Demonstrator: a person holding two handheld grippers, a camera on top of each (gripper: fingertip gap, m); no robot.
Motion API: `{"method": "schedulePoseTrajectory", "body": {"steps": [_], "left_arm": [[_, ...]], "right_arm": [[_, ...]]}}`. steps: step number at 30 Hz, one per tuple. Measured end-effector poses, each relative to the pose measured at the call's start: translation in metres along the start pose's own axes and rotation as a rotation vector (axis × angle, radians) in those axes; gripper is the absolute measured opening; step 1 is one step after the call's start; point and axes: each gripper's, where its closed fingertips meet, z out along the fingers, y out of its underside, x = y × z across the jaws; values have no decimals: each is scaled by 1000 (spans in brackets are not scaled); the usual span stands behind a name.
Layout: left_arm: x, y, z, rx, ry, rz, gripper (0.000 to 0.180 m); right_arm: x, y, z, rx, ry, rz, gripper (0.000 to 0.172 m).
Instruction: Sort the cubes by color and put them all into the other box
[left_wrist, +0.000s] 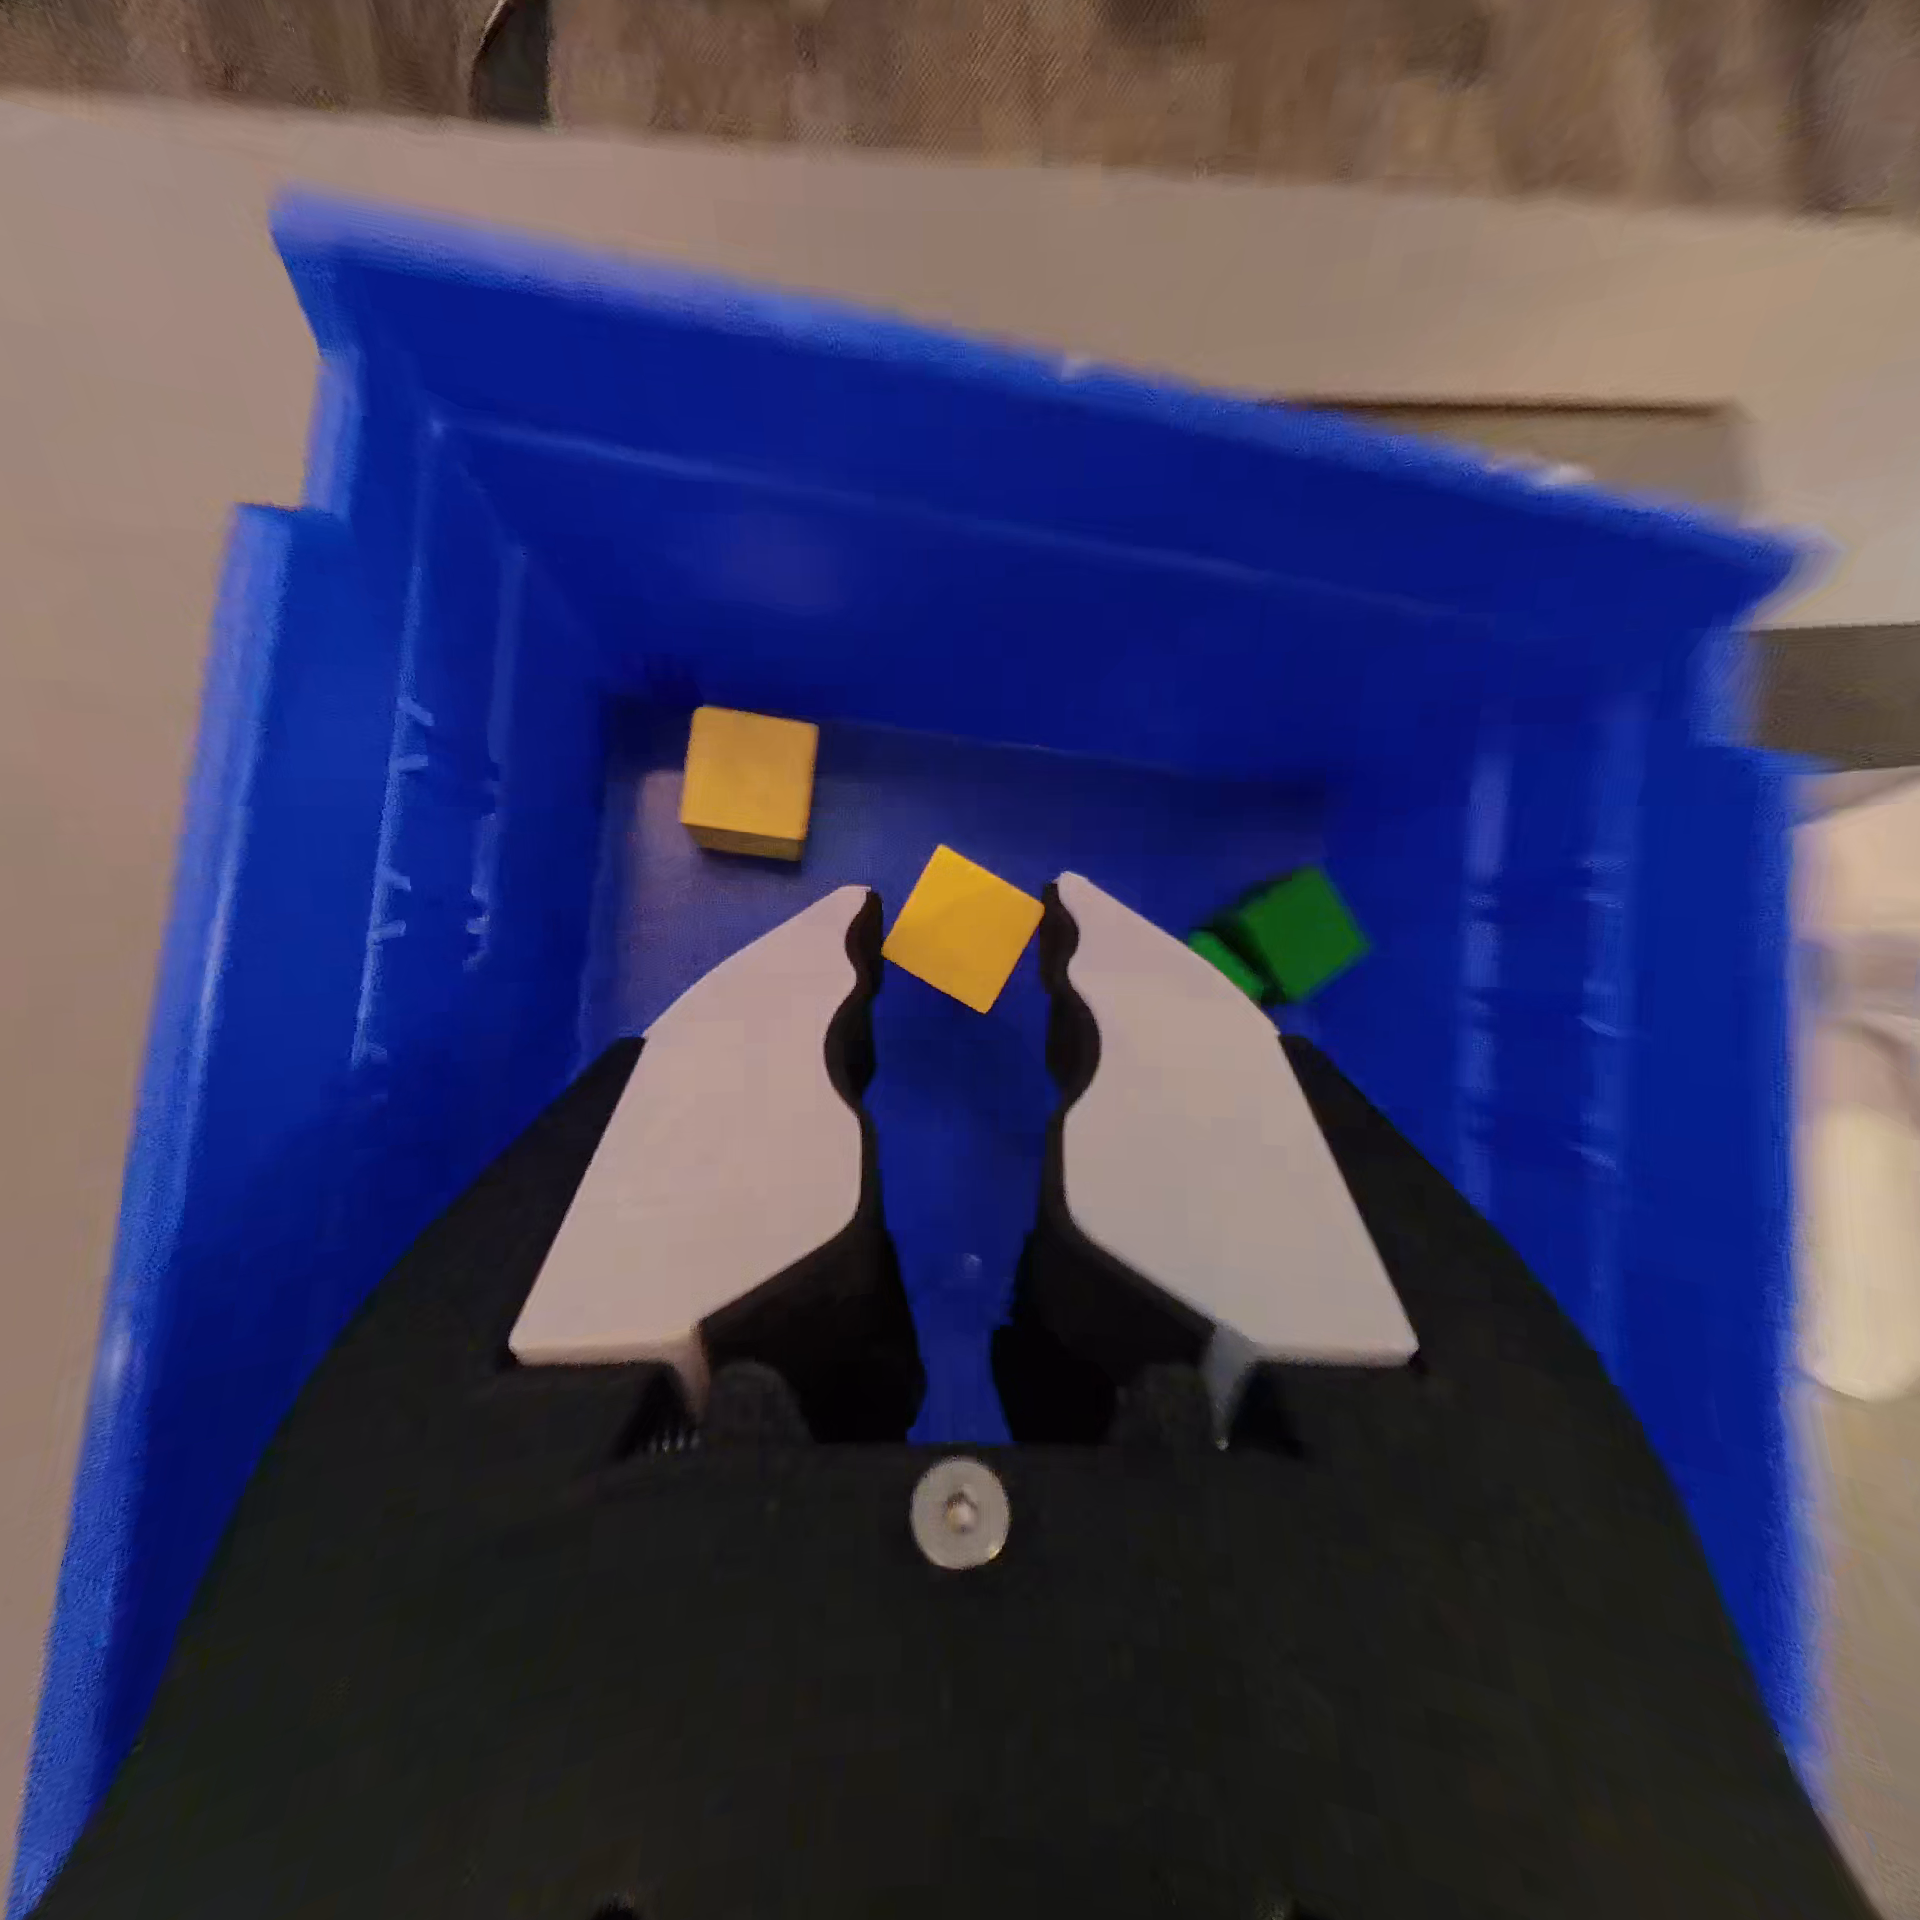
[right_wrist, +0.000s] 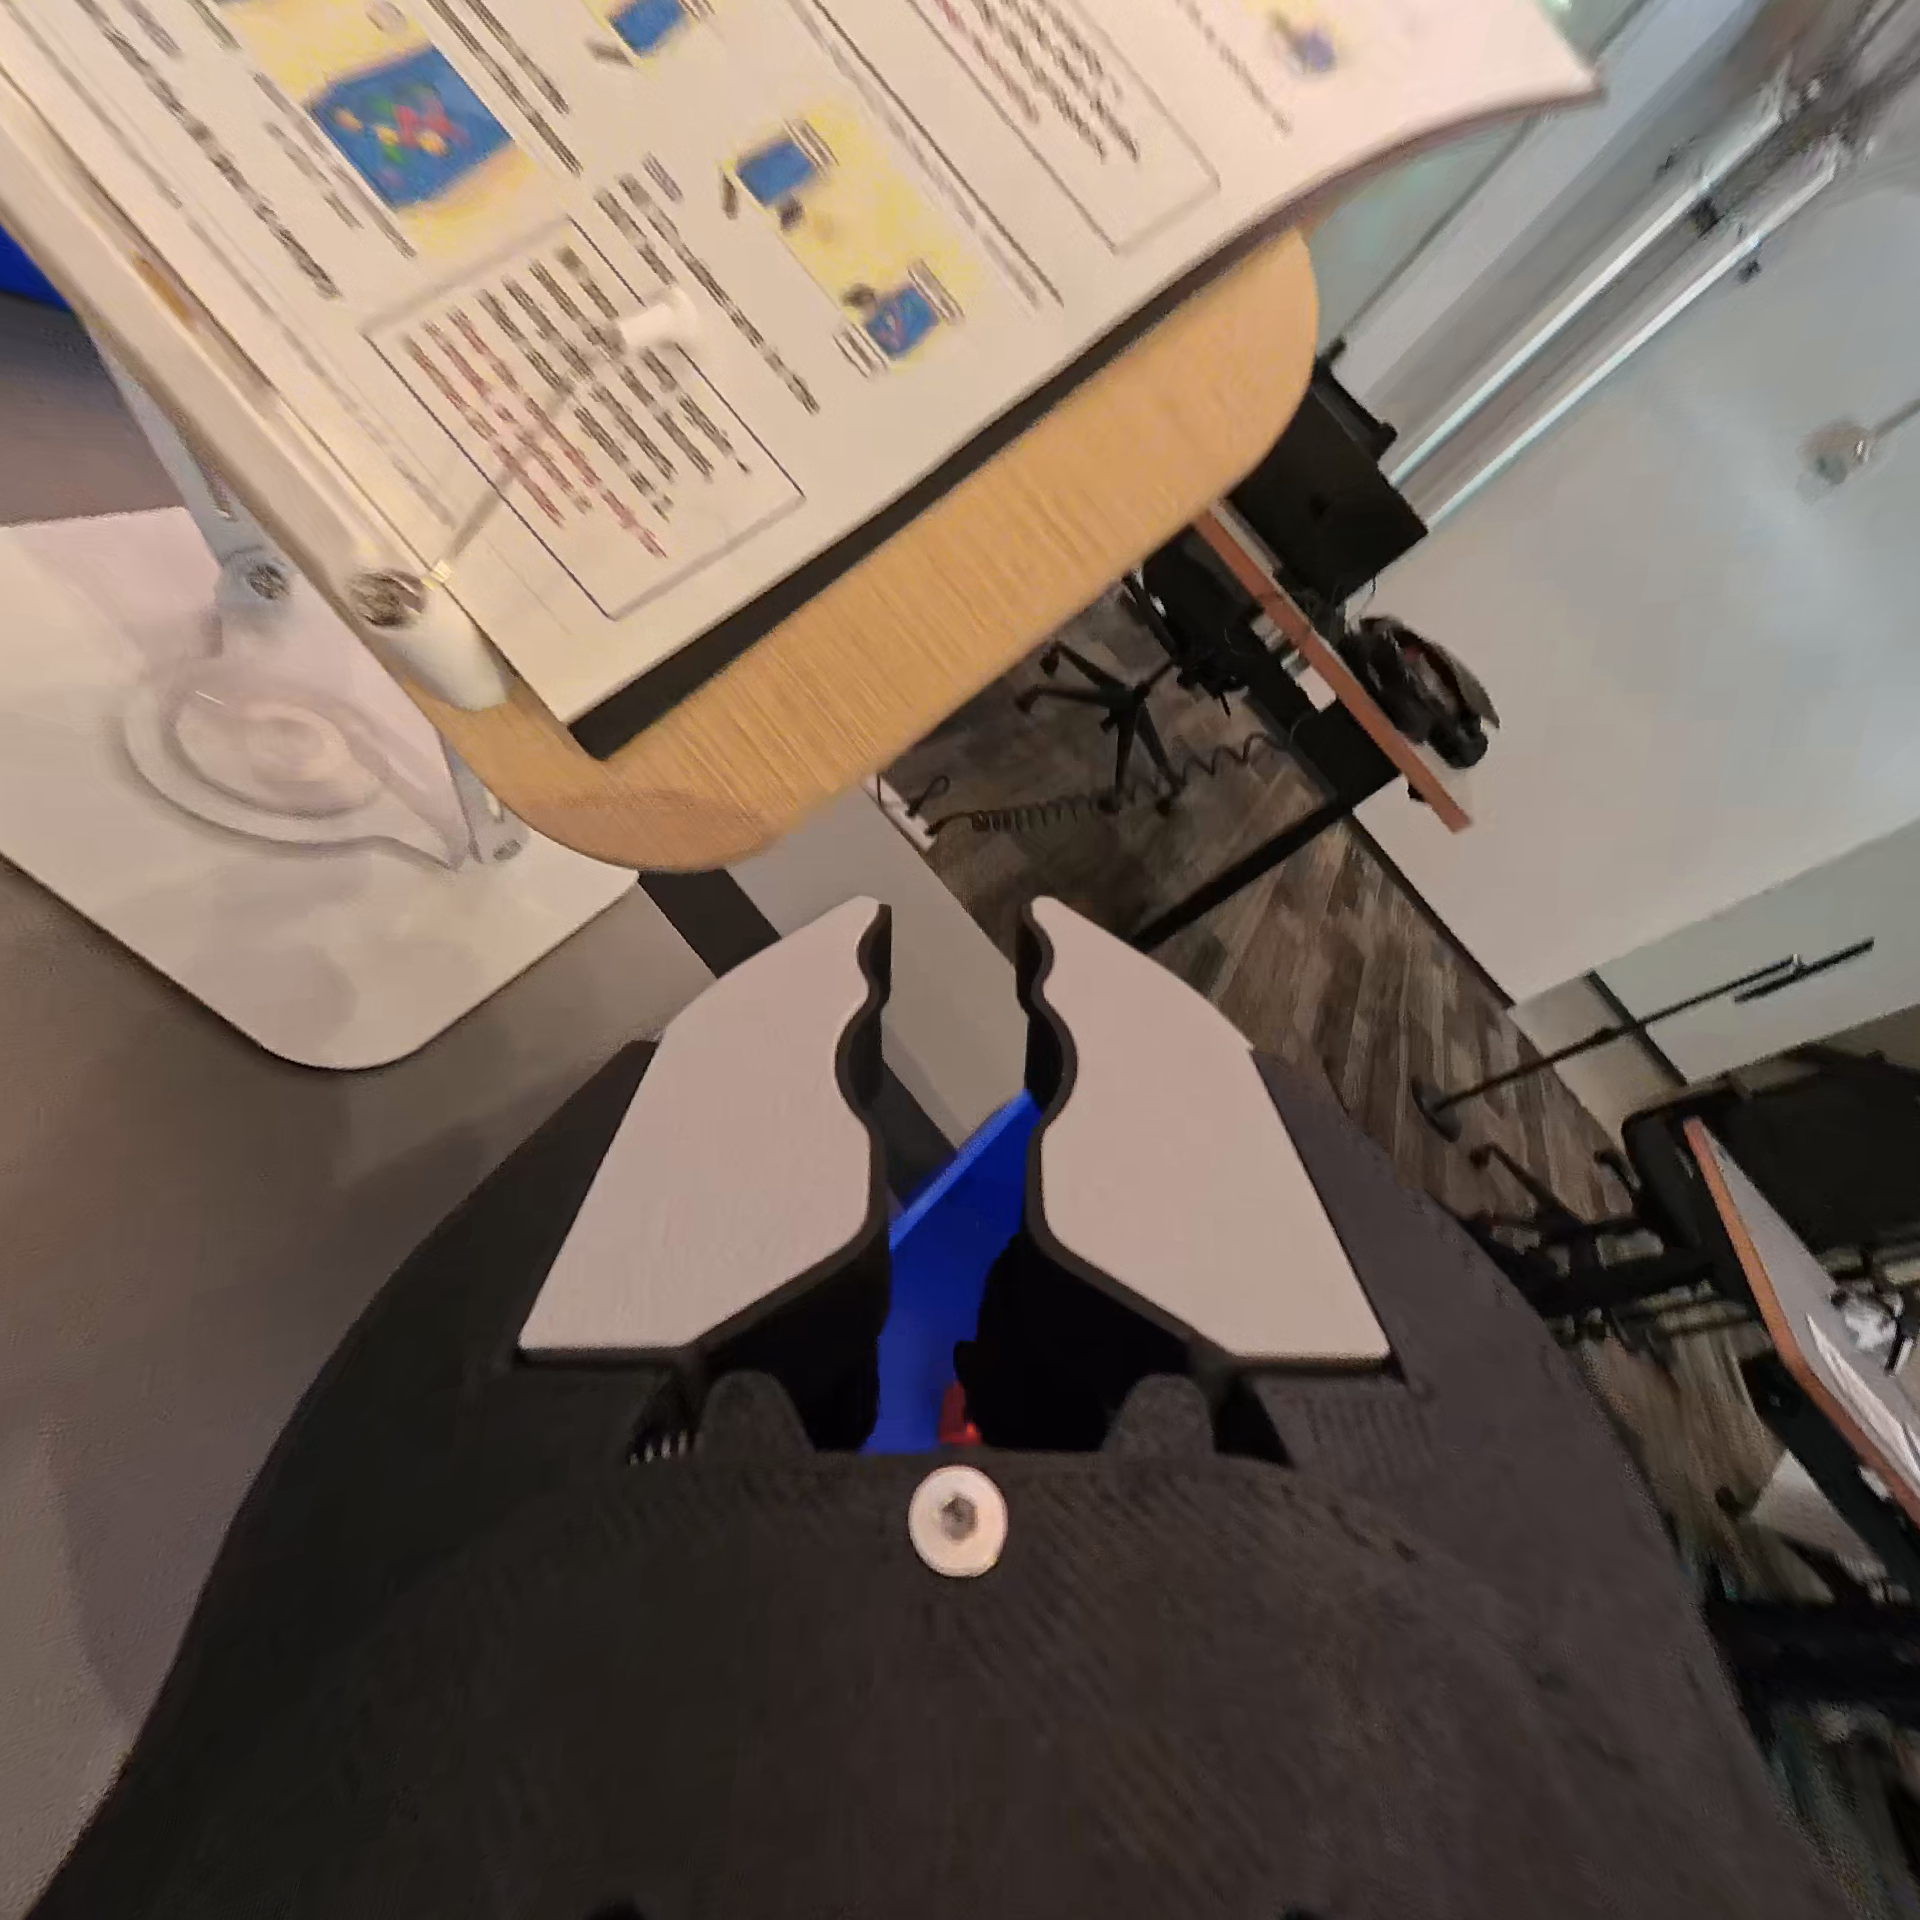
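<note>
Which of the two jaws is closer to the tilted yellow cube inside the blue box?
Left. The left gripper has the tilted yellow cube between its fingertips, inside the blue box. The right gripper points away across the room, empty.

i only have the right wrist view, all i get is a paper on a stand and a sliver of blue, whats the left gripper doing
Observer: The left gripper is down inside a blue box, fingertips either side of a yellow cube.
Operator: has it got the cube
Observer: The cube sits corner-on between the pads; I cannot tell whether they press it.
Operator: anything else in that box
Observer: A second yellow cube in the far left corner, and two green cubes touching each other at the right.
</note>
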Motion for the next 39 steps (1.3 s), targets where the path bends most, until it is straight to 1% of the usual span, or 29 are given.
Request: {"method": "schedulePoseTrajectory", "body": {"steps": [2,4,6,8,11,14,17,20,22,25,28,30,31,32,36,37,39], "left_arm": [[21,-14,-34,108,86,5,29],[53,-29,-77,242,209,15,29],[95,-39,-121,354,345,54,29],[141,-43,-159,433,462,122,29],[219,-36,-201,499,629,253,29],[300,-15,-218,487,824,353,29],[375,16,-221,437,1045,400,29],[431,47,-218,341,1243,390,28],[451,60,-216,294,1336,364,28],[464,71,-210,226,1423,313,28],[471,78,-205,183,1461,287,28],[474,83,-200,159,1461,286,28],[476,85,-199,148,1472,281,28],[477,85,-200,143,1492,268,28],[477,86,-202,124,1523,252,29],[476,84,-203,129,1526,248,28],[469,75,-206,191,1511,233,28]], "right_arm": [[-8,-16,-5,67,-18,-35,27],[-20,-36,-12,142,-41,-65,30],[-36,-60,-20,238,-59,-101,30],[-54,-80,-28,312,-74,-136,30],[-82,-104,-37,397,-98,-173,31],[-106,-120,-42,462,-109,-207,37],[-123,-129,-45,505,-112,-229,41],[-133,-133,-47,539,-96,-258,44],[-135,-134,-47,553,-69,-289,45],[-139,-135,-48,567,-50,-315,45],[-141,-135,-47,572,-19,-363,41],[-141,-136,-48,585,0,-377,37],[-142,-136,-49,590,4,-382,33],[-142,-137,-50,595,13,-395,25],[-142,-137,-51,598,25,-419,25],[-141,-137,-52,602,28,-420,23],[-132,-135,-53,589,27,-421,22]]}}
